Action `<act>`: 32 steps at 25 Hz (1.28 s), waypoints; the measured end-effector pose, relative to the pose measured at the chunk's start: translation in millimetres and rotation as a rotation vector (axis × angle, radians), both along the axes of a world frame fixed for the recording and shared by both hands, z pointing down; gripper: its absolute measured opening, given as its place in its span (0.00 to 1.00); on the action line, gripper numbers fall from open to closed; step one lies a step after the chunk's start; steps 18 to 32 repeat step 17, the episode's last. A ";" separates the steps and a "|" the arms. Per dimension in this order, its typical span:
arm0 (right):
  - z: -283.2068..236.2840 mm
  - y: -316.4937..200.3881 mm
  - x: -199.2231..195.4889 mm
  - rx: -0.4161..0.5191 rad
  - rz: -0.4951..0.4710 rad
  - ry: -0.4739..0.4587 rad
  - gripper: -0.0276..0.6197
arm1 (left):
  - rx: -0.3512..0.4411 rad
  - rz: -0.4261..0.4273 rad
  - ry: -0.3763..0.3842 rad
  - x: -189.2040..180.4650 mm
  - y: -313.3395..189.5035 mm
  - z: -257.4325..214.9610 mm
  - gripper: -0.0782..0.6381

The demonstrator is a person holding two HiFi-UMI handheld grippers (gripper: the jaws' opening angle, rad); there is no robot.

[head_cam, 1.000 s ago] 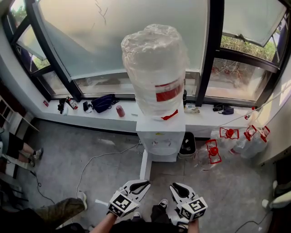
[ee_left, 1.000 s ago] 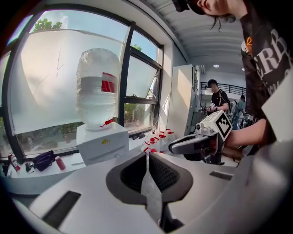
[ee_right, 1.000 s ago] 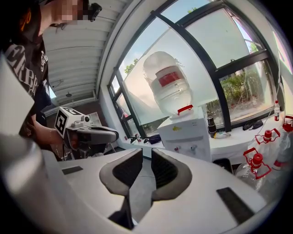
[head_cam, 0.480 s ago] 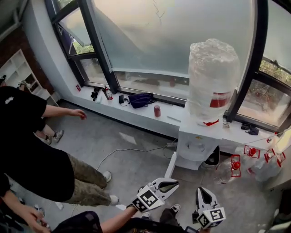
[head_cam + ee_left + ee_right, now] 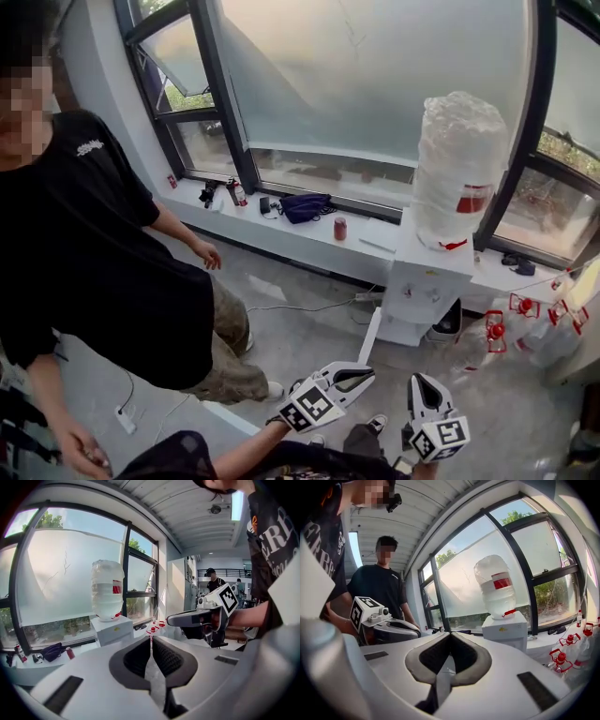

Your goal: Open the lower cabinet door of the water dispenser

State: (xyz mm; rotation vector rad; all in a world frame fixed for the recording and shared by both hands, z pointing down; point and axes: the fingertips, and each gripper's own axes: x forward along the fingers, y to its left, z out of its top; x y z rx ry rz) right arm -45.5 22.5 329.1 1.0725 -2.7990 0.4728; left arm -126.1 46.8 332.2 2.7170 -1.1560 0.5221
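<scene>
Windows back one dispenser [image 5: 427,281] at right; your left gripper [image 5: 364,376] and right gripper [image 5: 419,381] point toward it from the bottom edge, fingers together, empty.

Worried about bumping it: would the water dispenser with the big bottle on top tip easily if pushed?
Likely top-heavy: the film-wrapped bottle looks as bulky as the narrow white dispenser beneath it. A full bottle would be heavy, though fill is unclear. The window ledge behind probably steadies it backward only.

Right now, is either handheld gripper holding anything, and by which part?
Nothing is held. The left gripper and the right gripper both have jaws together and empty, apart from the white water dispenser.
</scene>
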 end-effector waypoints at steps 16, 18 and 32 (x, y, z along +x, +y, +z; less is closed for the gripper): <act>-4.6 59.2 -15.9 0.067 0.019 0.038 0.06 | 0.046 0.032 0.008 -16.2 55.9 -6.6 0.13; -4.3 61.8 -15.1 0.067 0.022 0.039 0.06 | 0.045 0.036 0.009 -15.3 57.9 -6.0 0.13; -4.3 61.8 -15.1 0.067 0.022 0.039 0.06 | 0.045 0.036 0.009 -15.3 57.9 -6.0 0.13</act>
